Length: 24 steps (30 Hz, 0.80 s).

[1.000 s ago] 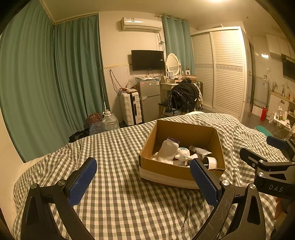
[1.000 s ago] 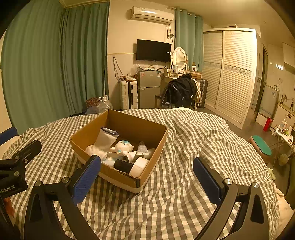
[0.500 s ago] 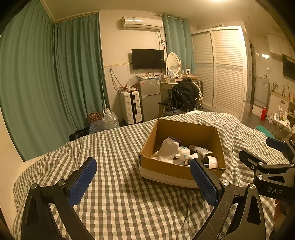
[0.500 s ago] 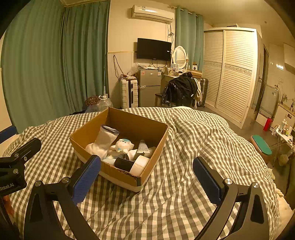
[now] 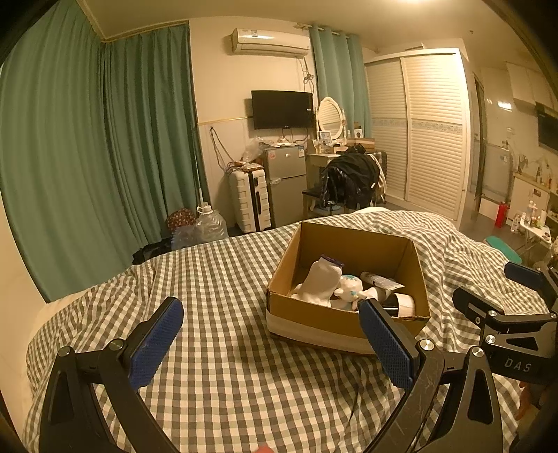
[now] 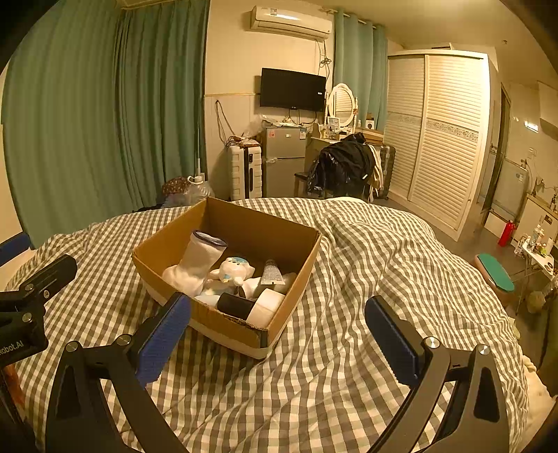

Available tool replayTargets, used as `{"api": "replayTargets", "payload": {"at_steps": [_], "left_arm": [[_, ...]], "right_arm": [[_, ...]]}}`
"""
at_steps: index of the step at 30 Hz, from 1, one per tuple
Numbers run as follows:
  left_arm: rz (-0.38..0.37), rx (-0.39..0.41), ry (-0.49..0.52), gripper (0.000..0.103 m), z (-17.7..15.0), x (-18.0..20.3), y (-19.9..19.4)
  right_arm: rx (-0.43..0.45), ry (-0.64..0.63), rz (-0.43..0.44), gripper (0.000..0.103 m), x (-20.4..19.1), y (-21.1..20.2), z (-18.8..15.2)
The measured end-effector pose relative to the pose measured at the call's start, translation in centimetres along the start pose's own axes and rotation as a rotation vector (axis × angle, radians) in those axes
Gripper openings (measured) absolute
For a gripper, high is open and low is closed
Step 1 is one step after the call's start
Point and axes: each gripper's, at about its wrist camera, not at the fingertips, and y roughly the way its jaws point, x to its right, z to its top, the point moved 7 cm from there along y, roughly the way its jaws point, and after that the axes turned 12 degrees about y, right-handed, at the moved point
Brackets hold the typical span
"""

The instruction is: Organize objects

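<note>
green curtains (image 5: 87, 146), wall tv (image 5: 281, 109), air conditioner (image 5: 270, 42), white louvred wardrobe (image 5: 429, 132), small fridge (image 5: 284, 183); warm dim light.

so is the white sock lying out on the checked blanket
No, the white sock sits inside the cardboard box, leaning beside the small plush toy, not on the checked blanket.

Warm, yellowish indoor light tints both views, dim overall. A ceiling lamp (image 5: 415, 1) glares at the top edge of the left wrist view, blown out white. The fisheye lens bends the curtains (image 5: 87, 156) and wardrobe (image 6: 439, 132) near the frame edges, and the corners fall to black. The cardboard box (image 6: 279, 327) holds soft shadow inside. Focus is fairly sharp mid-frame; distant shelves look grainy.
</note>
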Motion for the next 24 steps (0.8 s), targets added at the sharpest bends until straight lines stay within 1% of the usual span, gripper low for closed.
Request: {"api": "replayTargets", "payload": {"at_steps": [24], "left_arm": [[0.01,-0.019,0.003,0.103,-0.24,0.25,0.37]], "right_arm": [[-0.017,-0.012,-0.007,0.1,-0.23,0.57,-0.5]]}}
